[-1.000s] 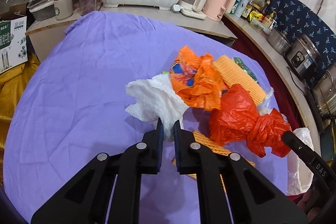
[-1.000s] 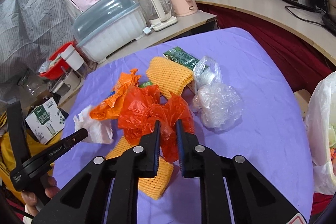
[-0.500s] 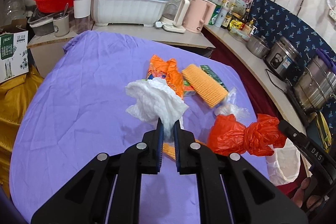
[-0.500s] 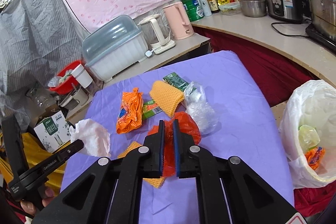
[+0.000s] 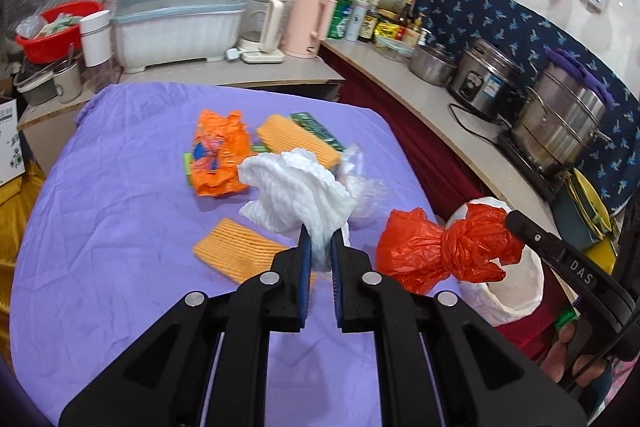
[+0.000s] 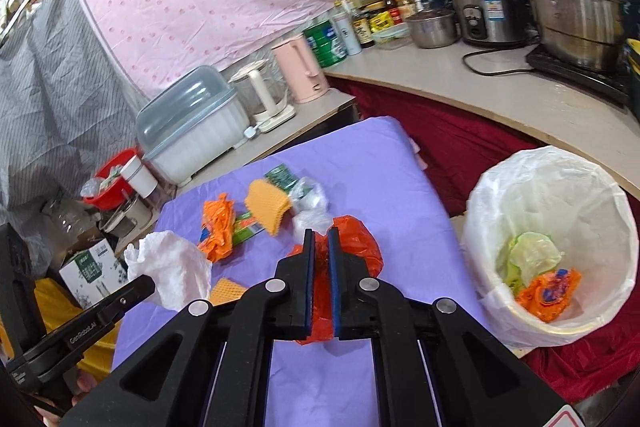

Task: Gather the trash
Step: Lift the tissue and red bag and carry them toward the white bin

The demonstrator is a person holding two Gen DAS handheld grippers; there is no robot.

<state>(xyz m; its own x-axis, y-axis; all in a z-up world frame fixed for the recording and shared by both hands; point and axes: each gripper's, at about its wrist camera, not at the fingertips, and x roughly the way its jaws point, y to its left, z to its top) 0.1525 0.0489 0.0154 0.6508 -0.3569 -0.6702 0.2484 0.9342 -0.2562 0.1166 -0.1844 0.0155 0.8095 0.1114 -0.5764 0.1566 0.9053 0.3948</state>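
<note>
My left gripper (image 5: 320,235) is shut on a crumpled white paper towel (image 5: 296,191) and holds it above the purple table (image 5: 100,227). The towel also shows in the right wrist view (image 6: 172,267). My right gripper (image 6: 320,239) is shut on a red plastic bag (image 6: 356,247), lifted above the table's right side; the bag also shows in the left wrist view (image 5: 440,251). A white-lined trash bin (image 6: 516,187) stands to the right of the table with some trash inside. An orange wrapper (image 5: 218,155), two orange foam nets (image 5: 236,251) (image 5: 296,143) and clear plastic (image 5: 360,187) lie on the table.
A counter (image 5: 452,119) with pots, a rice cooker and bottles curves along the right. A dish box (image 5: 176,19), kettles and a red basin (image 5: 48,35) stand behind the table. A cardboard box (image 6: 92,271) sits at the left on a yellow cloth.
Both grippers have lifted their loads and moved right, away from the trash pile. The red bag now hangs near the bin, which has come into fuller view.
</note>
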